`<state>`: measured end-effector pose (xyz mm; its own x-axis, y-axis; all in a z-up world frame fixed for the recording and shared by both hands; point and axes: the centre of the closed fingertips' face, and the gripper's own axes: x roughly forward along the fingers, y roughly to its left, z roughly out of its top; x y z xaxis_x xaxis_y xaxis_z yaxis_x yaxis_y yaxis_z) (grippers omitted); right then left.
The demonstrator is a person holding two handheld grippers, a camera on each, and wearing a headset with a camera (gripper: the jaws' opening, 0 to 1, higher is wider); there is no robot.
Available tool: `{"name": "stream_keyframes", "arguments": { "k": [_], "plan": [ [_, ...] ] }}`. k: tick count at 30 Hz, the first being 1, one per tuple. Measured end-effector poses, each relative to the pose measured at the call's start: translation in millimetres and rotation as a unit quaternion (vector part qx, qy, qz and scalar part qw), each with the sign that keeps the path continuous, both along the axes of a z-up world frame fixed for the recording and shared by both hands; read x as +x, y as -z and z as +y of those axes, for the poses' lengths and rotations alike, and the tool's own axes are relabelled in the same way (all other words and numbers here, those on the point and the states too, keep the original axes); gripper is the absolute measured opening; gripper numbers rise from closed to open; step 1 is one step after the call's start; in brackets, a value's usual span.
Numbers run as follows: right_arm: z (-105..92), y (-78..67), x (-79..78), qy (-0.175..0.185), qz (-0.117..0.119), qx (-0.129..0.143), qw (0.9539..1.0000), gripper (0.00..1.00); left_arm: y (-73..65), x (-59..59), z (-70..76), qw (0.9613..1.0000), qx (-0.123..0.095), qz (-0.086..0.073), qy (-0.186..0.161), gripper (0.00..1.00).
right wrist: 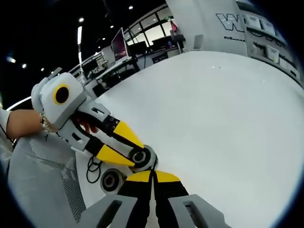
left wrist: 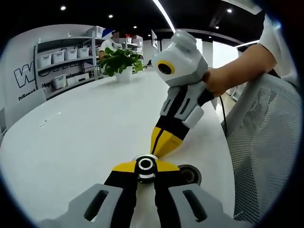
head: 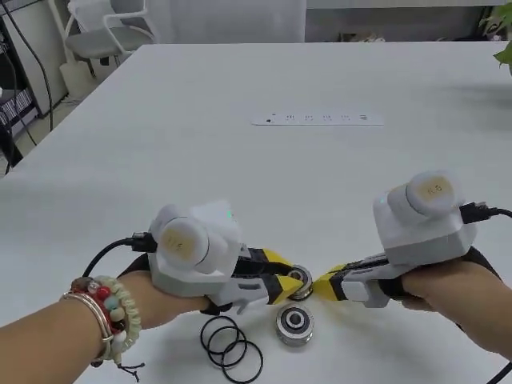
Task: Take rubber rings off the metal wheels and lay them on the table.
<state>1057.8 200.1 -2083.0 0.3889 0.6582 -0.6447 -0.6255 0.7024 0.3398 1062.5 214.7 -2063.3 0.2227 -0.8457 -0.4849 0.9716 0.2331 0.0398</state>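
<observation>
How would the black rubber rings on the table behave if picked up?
The rubber rings look thin, so probably light and floppy. They overlap, so lifting one may drag another. Lying flat on the table, they should not roll.

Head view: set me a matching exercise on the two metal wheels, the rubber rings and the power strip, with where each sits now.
Things:
1. upper wheel
2. lower wheel
3. rubber rings
4. power strip

Places:
A. far across the table
B. overlapping on the table, left of the lower wheel
C. clamped in the left gripper
D. lying loose on the table

Pairs: 1-C, 2-D, 3-B, 4-A
</observation>
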Motion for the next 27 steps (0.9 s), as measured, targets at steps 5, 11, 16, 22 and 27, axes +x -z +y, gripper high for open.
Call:
{"name": "stream_keyframes", "arguments": {
  "k": [5,11,16,22,27],
  "plan": [
    [-0.4,-2.6,-0.9,0.011,0.008,0.015,0.9998,0.0,0.2,0.0,0.9,1.0,-0.008,-0.001,0.003,0.08],
    [-0.7,-4.6,-1.3,0.025,0.023,0.037,0.9988,0.0,0.1,-0.1,1.2,0.9998,-0.021,-0.001,0.005,0.08],
    [1.7,-5.9,-3.9,0.035,0.034,0.054,0.9973,0.0,-0.5,-0.1,1.4,0.9995,-0.031,0.0,0.005,0.08],
    [3.0,-10.7,-3.1,0.048,0.044,0.079,0.9948,0.0,-0.5,0.1,1.4,0.9994,-0.034,-0.001,0.005,0.08],
    [1.6,-10.4,-0.5,0.049,0.044,0.077,0.9948,0.0,-0.4,0.3,1.4,0.9994,-0.035,-0.001,0.005,0.08]
  ]
}}
